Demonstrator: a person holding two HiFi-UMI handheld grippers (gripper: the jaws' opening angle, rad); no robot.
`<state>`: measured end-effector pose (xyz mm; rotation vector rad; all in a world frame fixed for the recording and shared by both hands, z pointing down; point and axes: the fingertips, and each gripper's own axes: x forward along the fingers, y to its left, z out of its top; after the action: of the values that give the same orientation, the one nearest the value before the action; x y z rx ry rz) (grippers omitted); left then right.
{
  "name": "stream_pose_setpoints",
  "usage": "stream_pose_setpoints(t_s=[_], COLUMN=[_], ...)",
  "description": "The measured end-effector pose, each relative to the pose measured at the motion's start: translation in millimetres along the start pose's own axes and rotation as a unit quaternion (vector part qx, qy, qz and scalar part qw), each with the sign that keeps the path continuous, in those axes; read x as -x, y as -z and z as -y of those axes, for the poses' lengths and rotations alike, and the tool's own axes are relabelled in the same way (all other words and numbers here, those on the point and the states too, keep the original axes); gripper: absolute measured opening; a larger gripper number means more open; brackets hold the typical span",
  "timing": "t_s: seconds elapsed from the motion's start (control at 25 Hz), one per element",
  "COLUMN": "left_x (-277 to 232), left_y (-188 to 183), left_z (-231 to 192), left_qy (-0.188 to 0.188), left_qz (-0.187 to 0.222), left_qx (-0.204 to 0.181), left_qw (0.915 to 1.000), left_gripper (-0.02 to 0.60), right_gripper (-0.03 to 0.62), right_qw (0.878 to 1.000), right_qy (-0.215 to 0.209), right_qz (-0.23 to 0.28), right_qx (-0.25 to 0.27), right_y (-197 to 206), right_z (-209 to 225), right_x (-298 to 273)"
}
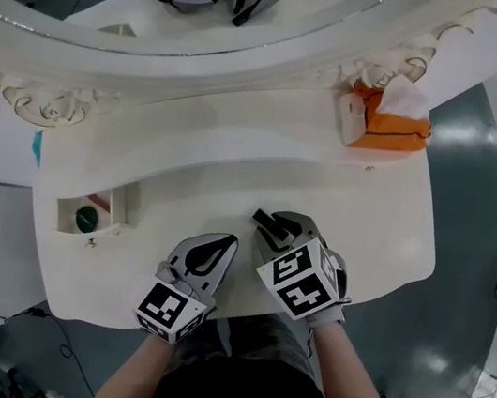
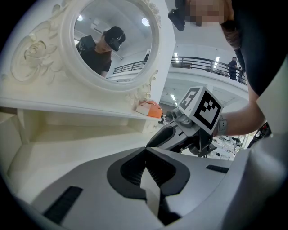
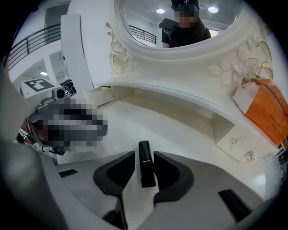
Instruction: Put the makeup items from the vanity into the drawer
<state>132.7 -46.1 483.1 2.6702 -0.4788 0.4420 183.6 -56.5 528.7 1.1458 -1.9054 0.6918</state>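
A black lipstick tube point(image 3: 145, 164) with a thin gold band lies on the white vanity top point(image 1: 233, 176), pointing away from me. My right gripper point(image 3: 144, 157) is open, its jaws standing on either side of the tube with a little room on the left side. In the head view that gripper point(image 1: 274, 226) points down at the vanity's front middle. My left gripper point(image 1: 221, 244) rests beside it to the left, shut with nothing in it; its jaws meet in the left gripper view point(image 2: 145, 151). The small drawer point(image 1: 124, 203) stands open at the left with a green item point(image 1: 86, 219) inside.
An orange tissue box point(image 1: 388, 123) sits on the raised shelf at the back right, below the oval mirror point(image 1: 214, 16). The vanity's curved front edge runs just under both grippers. The person's arms and dark clothing fill the bottom of the head view.
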Motion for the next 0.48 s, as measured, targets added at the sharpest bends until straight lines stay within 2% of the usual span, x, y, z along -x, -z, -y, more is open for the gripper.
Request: stream_pose_setpoints(t_s=[0.32, 0.48], left_x=[0.8, 1.7], left_y=[-0.6, -0.8], left_z=[-2.2, -1.8], left_qy=[-0.003, -0.003], left_qz=[0.001, 0.002], left_qx=[0.002, 0.003], left_qw=[1.0000, 1.0000], left_gripper=[0.014, 0.014], right_gripper=[0.118, 0.112], right_qw=[1.000, 1.000], right_qy=[0.013, 0.016], right_qz=[-0.020, -0.015], right_qx=[-0.005, -0.006], right_y=[13.4, 12.4], right_z=[2.8, 3.0], right_x=[-3.5, -2.0])
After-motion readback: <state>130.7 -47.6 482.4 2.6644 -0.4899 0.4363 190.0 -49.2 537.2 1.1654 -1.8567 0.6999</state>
